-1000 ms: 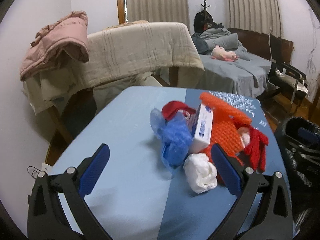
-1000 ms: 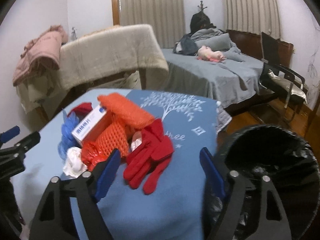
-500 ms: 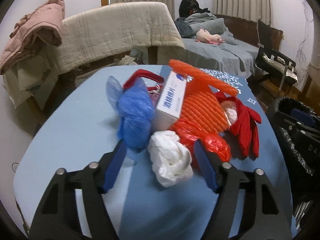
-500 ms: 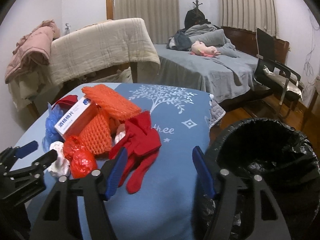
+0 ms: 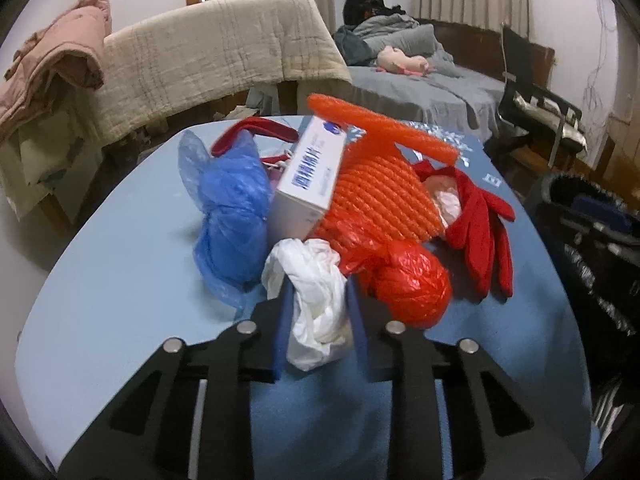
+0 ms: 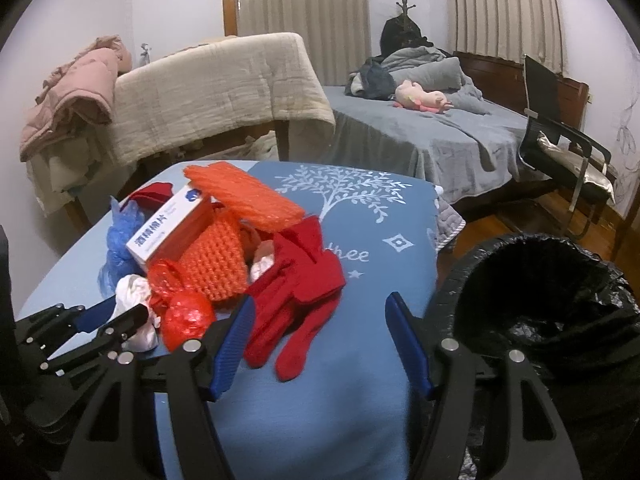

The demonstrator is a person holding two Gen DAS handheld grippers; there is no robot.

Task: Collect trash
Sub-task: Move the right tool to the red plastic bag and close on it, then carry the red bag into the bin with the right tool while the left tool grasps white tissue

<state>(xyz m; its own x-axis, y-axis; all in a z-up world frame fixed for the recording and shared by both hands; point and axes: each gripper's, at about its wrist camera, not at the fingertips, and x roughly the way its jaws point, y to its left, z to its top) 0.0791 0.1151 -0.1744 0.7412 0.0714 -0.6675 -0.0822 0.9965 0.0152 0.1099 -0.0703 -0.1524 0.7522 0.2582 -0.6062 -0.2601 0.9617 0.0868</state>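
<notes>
A heap of trash lies on the blue table (image 5: 120,340). My left gripper (image 5: 318,308) is shut on a crumpled white plastic bag (image 5: 316,292) at the heap's near edge; the bag also shows in the right wrist view (image 6: 132,292). Beside it lie a crumpled blue bag (image 5: 232,208), a white box (image 5: 314,172), orange foam netting (image 5: 380,192), a red plastic bag (image 5: 412,284) and red gloves (image 5: 484,232). My right gripper (image 6: 320,340) is open and empty, just in front of the red gloves (image 6: 304,292). A bin with a black liner (image 6: 548,300) stands at the table's right.
A bed (image 6: 440,128) with a pink plush toy stands behind the table. A beige quilt (image 6: 216,88) hangs over a frame at the back left. A black chair (image 6: 560,132) stands at the right. The table's edge runs next to the bin.
My left gripper has moved forward to the heap and shut on the white plastic bag. My right gripper has stayed open and has drawn back slightly.
</notes>
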